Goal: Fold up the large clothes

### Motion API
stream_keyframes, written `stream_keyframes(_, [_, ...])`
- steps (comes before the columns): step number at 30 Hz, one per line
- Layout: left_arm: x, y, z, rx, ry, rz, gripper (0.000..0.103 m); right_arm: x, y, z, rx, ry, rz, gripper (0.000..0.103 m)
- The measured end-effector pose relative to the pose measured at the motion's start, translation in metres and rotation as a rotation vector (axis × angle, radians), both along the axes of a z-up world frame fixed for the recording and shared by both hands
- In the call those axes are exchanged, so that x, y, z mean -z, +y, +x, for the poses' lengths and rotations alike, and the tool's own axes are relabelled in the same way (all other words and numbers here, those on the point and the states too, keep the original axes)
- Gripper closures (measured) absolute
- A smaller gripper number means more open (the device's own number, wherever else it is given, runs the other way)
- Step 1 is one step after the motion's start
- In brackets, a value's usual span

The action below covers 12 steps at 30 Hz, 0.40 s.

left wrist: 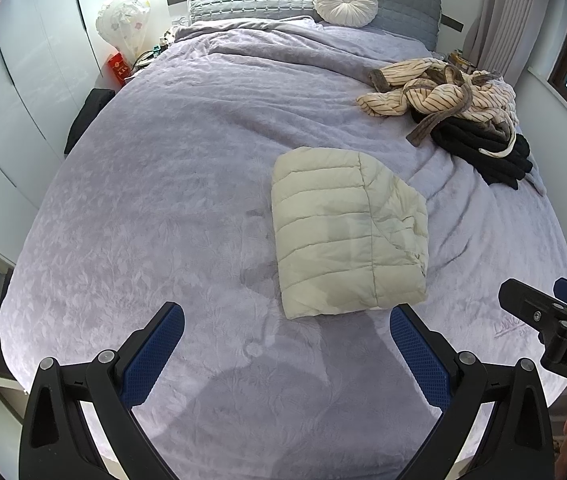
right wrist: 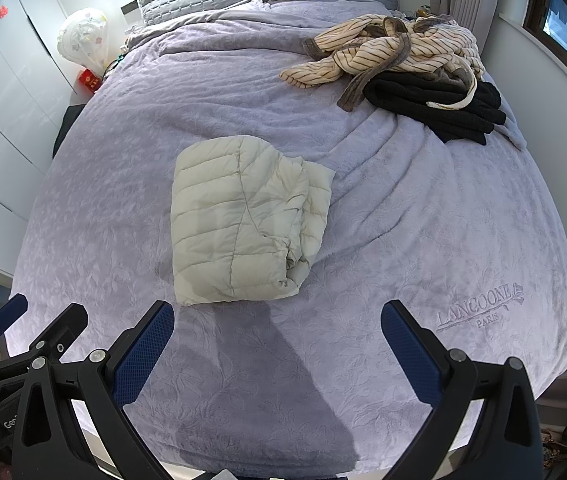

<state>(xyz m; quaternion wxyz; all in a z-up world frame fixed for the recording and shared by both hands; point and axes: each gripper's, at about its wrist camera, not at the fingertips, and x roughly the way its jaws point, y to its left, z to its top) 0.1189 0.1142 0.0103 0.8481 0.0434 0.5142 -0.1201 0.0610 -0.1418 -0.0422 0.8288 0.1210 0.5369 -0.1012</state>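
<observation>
In the left wrist view, the left gripper is hovering low in the frame above the bed, its jaws spread wide and gripping nothing. Just above it, centre-right, the cream quilted jacket is lying on the lilac bedspread as a compact, squared bundle, so this garment looks finished. At the upper right, a striped robe is sprawling crumpled over a black garment; both seem to be waiting for folding. The right gripper is poking in at the right edge, with too little of it showing here to judge its jaws.

In the right wrist view, the right gripper is sitting at the bottom, jaws wide apart and empty. The jacket is resting left of centre, well apart from the pile at the upper right. The robe is heaped on the black garment. By my reading, one piece is done and two are remaining.
</observation>
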Motion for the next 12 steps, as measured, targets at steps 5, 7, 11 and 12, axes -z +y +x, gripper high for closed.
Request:
stream_keyframes(5, [-0.0011, -0.0005, -0.0002, 0.003, -0.006, 0.001, 0.000, 0.0000, 0.0006, -0.0007, 0.003, -0.001, 0.002, 0.000])
stream_keyframes(7, [-0.0036, -0.0020, 0.0002, 0.009, -0.013, 0.001, 0.000, 0.0002, 0.0006, -0.0006, 0.004, -0.001, 0.003, 0.000])
stream_keyframes(11, [-0.0059, -0.0041, 0.0014, 0.024, -0.017, 0.004, 0.000, 0.0006, 0.0003, -0.0013, 0.004, -0.001, 0.003, 0.000])
stream_keyframes(12, [-0.0059, -0.0059, 0.0016, 0.027, -0.016, 0.006, 0.000, 0.0006, 0.0003, -0.0013, 0.003, -0.001, 0.003, 0.000])
